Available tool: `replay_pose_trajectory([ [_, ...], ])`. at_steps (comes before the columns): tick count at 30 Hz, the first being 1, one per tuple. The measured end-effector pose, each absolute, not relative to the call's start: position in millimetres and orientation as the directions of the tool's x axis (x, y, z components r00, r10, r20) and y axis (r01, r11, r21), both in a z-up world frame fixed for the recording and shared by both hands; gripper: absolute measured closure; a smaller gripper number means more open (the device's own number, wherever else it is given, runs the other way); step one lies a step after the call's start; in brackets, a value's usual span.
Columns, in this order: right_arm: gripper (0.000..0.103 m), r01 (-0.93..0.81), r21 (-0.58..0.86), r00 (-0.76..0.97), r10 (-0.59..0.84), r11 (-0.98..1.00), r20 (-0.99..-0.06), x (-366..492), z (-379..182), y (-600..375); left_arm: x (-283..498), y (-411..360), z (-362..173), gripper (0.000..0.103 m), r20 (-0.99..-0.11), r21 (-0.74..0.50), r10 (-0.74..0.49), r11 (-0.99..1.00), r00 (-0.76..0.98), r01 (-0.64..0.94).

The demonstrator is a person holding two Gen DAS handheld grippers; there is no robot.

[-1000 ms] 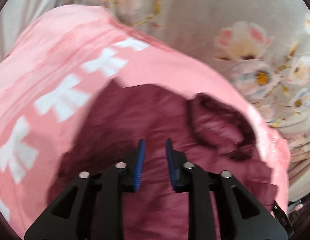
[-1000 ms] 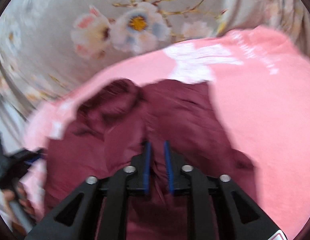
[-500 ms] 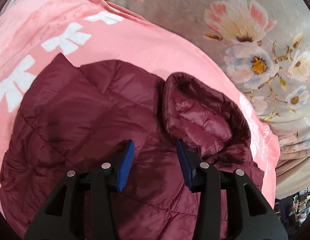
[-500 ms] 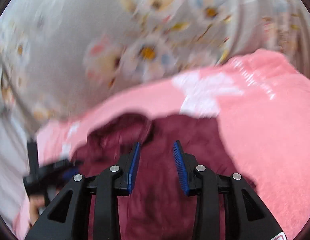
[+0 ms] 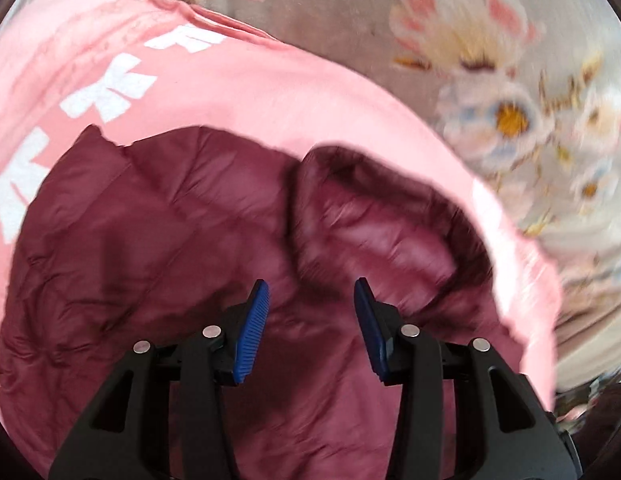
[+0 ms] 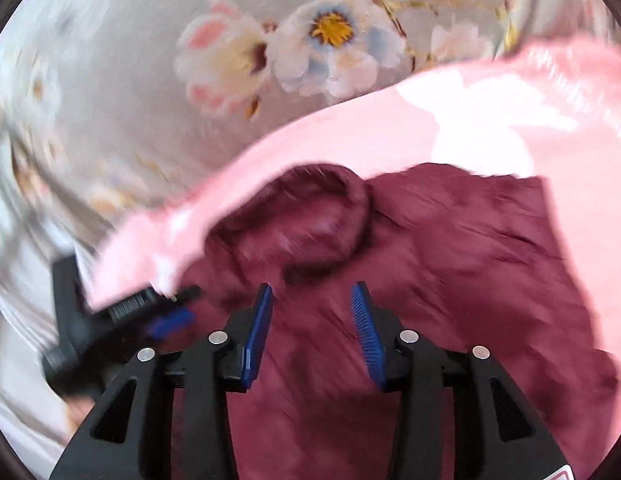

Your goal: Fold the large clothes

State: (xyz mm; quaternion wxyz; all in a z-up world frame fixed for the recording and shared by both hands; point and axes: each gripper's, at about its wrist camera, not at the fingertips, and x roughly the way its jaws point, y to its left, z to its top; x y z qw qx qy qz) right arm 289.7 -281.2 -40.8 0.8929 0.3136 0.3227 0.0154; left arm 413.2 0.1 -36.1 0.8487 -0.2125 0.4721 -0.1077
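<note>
A: Left gripper [image 5: 310, 304]?
B: Jaws apart, blue pads [image 5: 254, 332] bare, nothing pinched. It hangs over the jacket [image 5: 158, 240], pointing down at it. No cloth between the pads.

A: Right gripper [image 6: 310, 308]?
B: Jaws apart and opening right now. Pads free, nothing between them. Also above the jacket, near the middle of it.

A: Jacket?
B: Dark maroon, quilted, puffy. It lies on a pink blanket [image 5: 290, 92], neither gripper holding it. The hood [image 5: 382, 224] sits open-side up, ahead and right of the left gripper. In the right view the hood [image 6: 310, 220] is ahead and slightly left of the pads.

A: Blanket?
B: Pink with white bow prints [image 5: 110, 92] along the left side in the left view. It shows around the jacket on the far and side edges. One big white patch [image 6: 482, 120] in the right view, top right.

A: Under that?
B: Grey floral sheet [image 6: 270, 56], big pale flowers with yellow centres. The blanket lies on it.

A: Anything else?
B: The left gripper [image 6: 166, 316] shows in the right view, lower left, at the jacket's edge. It is blurred. Both views are motion-smeared, so fine detail is soft.
</note>
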Motion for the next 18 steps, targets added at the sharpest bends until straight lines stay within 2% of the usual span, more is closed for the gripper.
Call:
replay_pose_trajectory([
  [3,0.061,0.223,0.68,0.782,0.288,0.699,-0.553,319.4,-55.3,-296.0,431.8,-0.9,-40.3,0.056,-0.775,-0.477,-0.381,0.876,0.504,-0.071],
  [7,0.06,0.294,0.744,0.77,0.313,0.599,-0.556,338.4,-77.2,-300.1,451.0,5.7,-68.7,0.057,-0.793,-0.548,-0.44,0.817,0.421,-0.178],
  [9,0.073,0.293,0.75,0.767,0.324,0.593,-0.555,342.0,-82.8,-295.1,452.2,3.2,-72.8,0.062,-0.792,-0.555,-0.447,0.811,0.416,-0.185],
  [10,0.085,0.28,0.733,0.759,0.325,0.62,-0.564,345.0,-82.1,-290.8,451.6,-0.2,-74.2,0.077,-0.798,-0.541,-0.438,0.824,0.413,-0.171],
  [11,0.09,0.264,0.699,0.751,0.313,0.665,-0.581,344.4,-78.6,-285.8,450.4,-4.0,-75.1,0.091,-0.806,-0.523,-0.433,0.84,0.404,-0.143],
  [15,0.093,0.237,0.447,0.732,0.144,0.863,-0.666,323.5,-62.2,-275.4,439.1,-9.3,-76.1,0.093,-0.836,-0.401,-0.359,0.916,0.415,-0.016],
  [18,0.095,0.231,0.299,0.675,0.069,0.926,-0.735,323.8,-78.3,-267.1,432.5,-16.5,-84.0,0.093,-0.842,-0.338,-0.324,0.94,0.431,0.045],
])
